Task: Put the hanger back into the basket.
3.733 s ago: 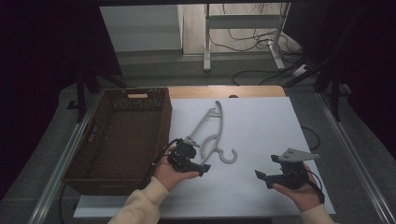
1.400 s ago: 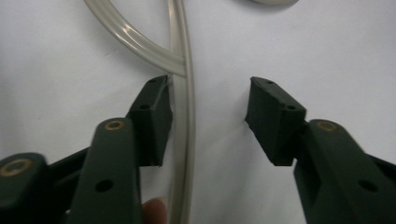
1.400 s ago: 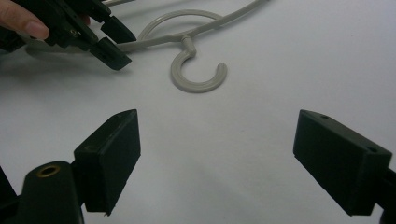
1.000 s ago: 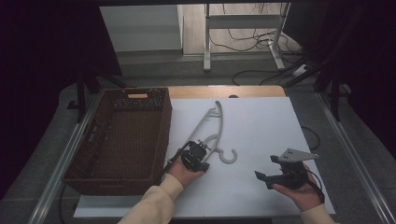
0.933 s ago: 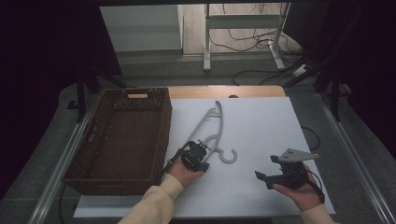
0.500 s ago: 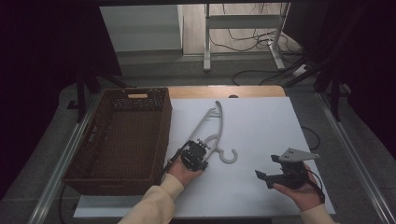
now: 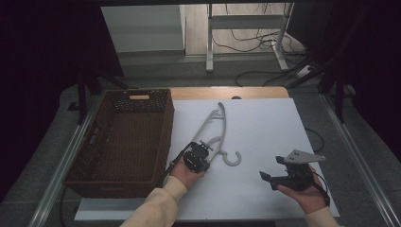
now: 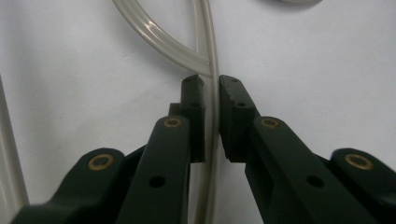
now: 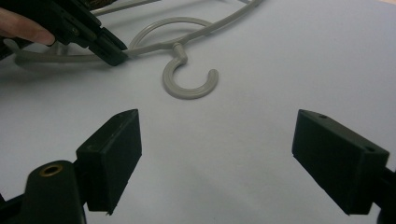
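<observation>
A pale plastic clothes hanger [image 7: 215,124] lies flat on the white table top [image 7: 265,127], its hook [image 7: 232,158] pointing toward the near side. My left gripper [image 7: 203,147] sits on the hanger's lower arm just left of the hook. In the left gripper view my left gripper [image 8: 212,84] has both pads pressed against the thin hanger bar [image 8: 211,56]. My right gripper [image 7: 270,168] rests in a hand at the near right, aimed left. Its jaws stand wide apart in the right gripper view [image 9: 217,140], with the hook [image 9: 189,88] and the left gripper [image 9: 114,57] beyond them.
A brown wicker basket [image 7: 139,96] stands along the left side of the table, close to the hanger's left arm. Bare white surface lies between the two grippers and across the right half. Cables and a metal stand lie on the floor behind.
The left hand has shifted right and forward onto the hanger's lower arm, and its jaws now close on the bar. The right gripper has stayed put.
</observation>
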### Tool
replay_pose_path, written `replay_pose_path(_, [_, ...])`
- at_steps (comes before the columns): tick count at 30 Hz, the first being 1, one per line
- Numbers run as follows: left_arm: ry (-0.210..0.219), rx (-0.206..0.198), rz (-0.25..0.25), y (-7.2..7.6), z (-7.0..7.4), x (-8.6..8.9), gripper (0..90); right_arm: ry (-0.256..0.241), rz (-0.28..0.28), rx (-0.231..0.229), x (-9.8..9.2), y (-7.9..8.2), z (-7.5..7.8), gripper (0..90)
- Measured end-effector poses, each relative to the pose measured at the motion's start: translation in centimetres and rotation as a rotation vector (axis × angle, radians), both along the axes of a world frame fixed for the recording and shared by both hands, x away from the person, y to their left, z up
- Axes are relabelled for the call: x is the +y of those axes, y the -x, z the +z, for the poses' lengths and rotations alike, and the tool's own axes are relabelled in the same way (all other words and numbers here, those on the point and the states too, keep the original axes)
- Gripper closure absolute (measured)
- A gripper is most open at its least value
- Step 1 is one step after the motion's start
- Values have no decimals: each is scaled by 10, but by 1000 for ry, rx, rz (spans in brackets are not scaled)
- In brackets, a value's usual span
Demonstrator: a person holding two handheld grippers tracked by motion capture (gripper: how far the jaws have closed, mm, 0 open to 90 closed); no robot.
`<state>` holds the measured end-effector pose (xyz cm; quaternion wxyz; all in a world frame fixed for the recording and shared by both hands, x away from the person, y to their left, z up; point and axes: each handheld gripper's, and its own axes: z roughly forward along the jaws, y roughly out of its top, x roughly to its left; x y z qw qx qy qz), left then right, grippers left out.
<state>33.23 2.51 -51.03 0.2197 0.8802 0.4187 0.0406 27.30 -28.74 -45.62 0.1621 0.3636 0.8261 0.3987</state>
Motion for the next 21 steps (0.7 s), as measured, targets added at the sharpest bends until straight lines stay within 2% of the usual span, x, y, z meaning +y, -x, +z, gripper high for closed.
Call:
replay_pose_path(4, [8, -11, -3, 1, 0, 1, 817, 1, -3, 0, -1, 0, 0, 161])
replay_pose_path(10, [56, -16, -4, 1, 3, 2, 818, -1, -12, 1, -3, -1, 0, 161])
replay_pose_path(12, [84, -30, -6, 2, 9, 3, 818, -3, -15, 0, -4, -1, 0, 162])
replay_pose_path(21, [156, -77, 4, 7, 31, 11, 818, -4, -21, -1, -6, -1, 0, 162])
